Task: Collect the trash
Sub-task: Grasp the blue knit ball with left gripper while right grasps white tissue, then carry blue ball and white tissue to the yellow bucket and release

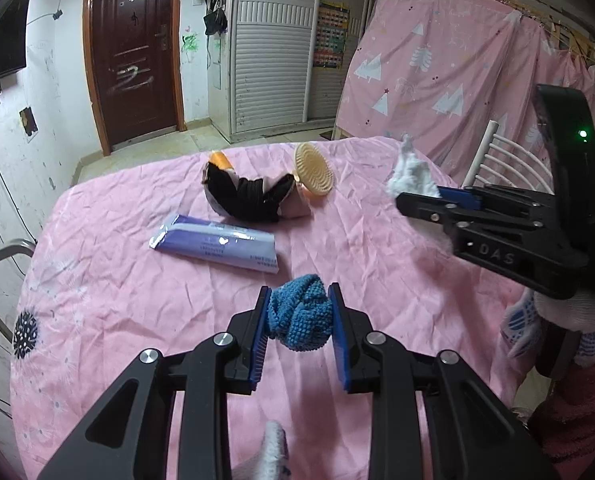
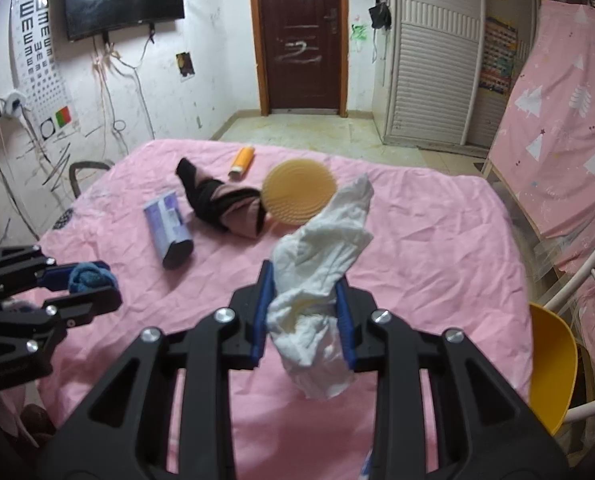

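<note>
My left gripper is shut on a balled blue knitted cloth, held just above the pink-covered table. From the right wrist view the same left gripper shows at the left edge with the blue cloth between its pads. My right gripper is shut on a crumpled white tissue that sticks up and hangs below the pads. In the left wrist view the right gripper sits at the right with the white tissue in its tips.
On the table lie a purple tissue pack, a black-and-pink cloth, a round orange brush and an orange tube. A white chair and a yellow seat stand to the right. A gloved hand holds the right gripper.
</note>
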The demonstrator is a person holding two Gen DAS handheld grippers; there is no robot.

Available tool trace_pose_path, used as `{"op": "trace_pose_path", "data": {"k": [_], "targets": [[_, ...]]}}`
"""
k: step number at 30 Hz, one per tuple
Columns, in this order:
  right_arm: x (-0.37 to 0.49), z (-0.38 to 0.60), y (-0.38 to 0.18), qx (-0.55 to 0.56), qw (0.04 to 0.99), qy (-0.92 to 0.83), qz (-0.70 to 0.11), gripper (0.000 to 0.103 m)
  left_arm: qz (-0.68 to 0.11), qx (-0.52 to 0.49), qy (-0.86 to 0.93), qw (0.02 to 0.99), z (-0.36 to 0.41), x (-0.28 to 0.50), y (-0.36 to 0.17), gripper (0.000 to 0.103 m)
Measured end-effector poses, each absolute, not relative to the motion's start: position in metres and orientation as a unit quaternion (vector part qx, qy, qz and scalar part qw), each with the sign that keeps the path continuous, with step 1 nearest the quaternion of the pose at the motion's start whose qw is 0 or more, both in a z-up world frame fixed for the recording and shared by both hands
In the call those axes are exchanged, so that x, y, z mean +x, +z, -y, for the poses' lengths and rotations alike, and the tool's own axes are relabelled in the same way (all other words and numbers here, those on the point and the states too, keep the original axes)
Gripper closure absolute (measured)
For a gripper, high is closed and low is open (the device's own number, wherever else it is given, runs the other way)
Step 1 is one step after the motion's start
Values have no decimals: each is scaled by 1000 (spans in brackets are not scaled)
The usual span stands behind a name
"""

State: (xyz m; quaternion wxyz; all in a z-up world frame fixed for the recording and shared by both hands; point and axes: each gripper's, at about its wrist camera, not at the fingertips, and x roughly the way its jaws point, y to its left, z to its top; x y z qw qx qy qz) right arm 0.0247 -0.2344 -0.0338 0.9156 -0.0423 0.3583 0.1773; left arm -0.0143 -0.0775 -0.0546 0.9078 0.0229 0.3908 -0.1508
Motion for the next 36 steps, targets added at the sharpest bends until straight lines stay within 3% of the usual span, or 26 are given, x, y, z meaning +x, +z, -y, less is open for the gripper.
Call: {"op": "trace_pose_path", "data": {"k": [36], "targets": [[14, 426, -16, 89, 959, 18, -270, 75, -354, 120, -192, 907, 212, 10, -20, 84]]}}
